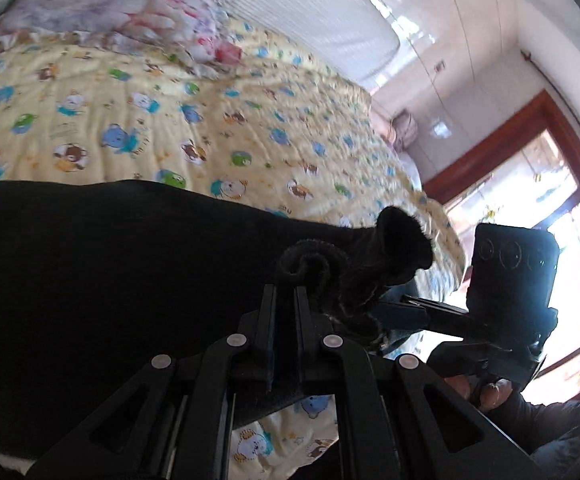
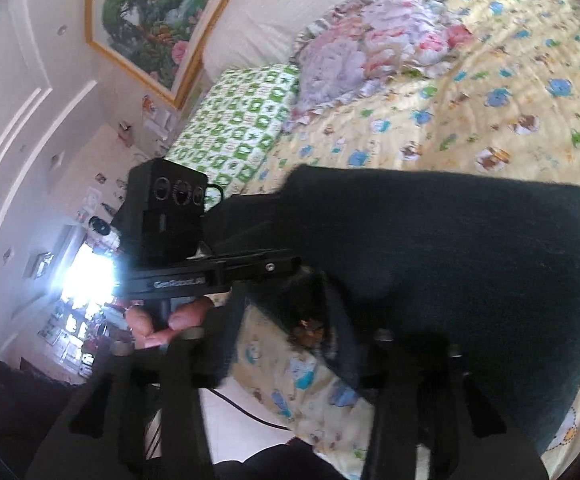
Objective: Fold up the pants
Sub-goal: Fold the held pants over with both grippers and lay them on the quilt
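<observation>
Fuzzy black fleece pants (image 1: 110,264) fill lower-left frame over yellow cartoon-print quilt (image 1: 210,120). Left gripper (image 1: 286,300) clenched on bunched pants edge; right gripper (image 2: 290,320) jaws apart, cloth draped between. Rail reads "GenRobot.AI" (image 2: 180,283).

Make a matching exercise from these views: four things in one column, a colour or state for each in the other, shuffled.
Things:
1. pants
2. bedspread
3. left gripper
4. pillow

Descriptions:
A. green and white pattern
B. plain black
C. yellow with cartoon animals
D. shut on bunched cloth

Pairs: 1-B, 2-C, 3-D, 4-A
</observation>
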`<state>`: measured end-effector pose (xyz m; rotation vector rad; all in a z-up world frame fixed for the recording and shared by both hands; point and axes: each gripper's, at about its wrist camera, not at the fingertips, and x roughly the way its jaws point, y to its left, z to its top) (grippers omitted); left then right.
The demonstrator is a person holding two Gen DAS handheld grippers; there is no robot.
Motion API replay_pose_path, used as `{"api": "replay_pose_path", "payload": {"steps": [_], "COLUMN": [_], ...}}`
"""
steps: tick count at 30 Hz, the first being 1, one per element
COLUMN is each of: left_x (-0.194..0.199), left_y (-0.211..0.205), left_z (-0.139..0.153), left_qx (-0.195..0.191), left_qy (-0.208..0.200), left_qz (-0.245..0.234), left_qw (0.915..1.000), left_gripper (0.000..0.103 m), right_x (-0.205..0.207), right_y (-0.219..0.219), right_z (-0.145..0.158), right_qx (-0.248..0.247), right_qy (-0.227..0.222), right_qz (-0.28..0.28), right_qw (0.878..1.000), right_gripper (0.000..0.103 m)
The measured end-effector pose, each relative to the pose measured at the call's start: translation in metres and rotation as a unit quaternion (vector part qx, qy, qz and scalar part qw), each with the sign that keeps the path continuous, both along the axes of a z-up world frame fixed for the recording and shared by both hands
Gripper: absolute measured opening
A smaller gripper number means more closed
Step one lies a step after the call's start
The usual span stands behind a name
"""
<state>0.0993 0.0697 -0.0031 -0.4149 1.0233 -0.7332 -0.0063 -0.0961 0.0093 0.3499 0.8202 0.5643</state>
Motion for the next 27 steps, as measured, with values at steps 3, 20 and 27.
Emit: {"api": "replay_pose_path", "payload": {"steps": [3, 20, 27], "left_x": [-0.006, -0.048, -0.074], "left_y": [0.010, 0.012, 0.062], "left_z": [0.008, 0.021, 0.018], "left_qx": [-0.003, -0.013, -0.015], "left_qy": [-0.005, -0.010, -0.003], "left_qz": [0.022, 0.056, 0.153], "left_qw": [0.9997, 0.9983, 0.9881], "left_gripper": [0.006, 0.009, 0.021], "right_x": [-0.005, 0.011, 0.040], "right_y": [0.002, -0.026, -0.021], "right_z": [0.011, 0.031, 0.000], "right_qx": [0.007, -0.017, -0.060], "right_qy": [-0.012, -0.023, 0.044], "right_qz": [0.006, -0.062, -0.068], "right_qw": [1.000, 0.998, 0.995], "right_gripper": [0.056, 0.046, 0.046]}}
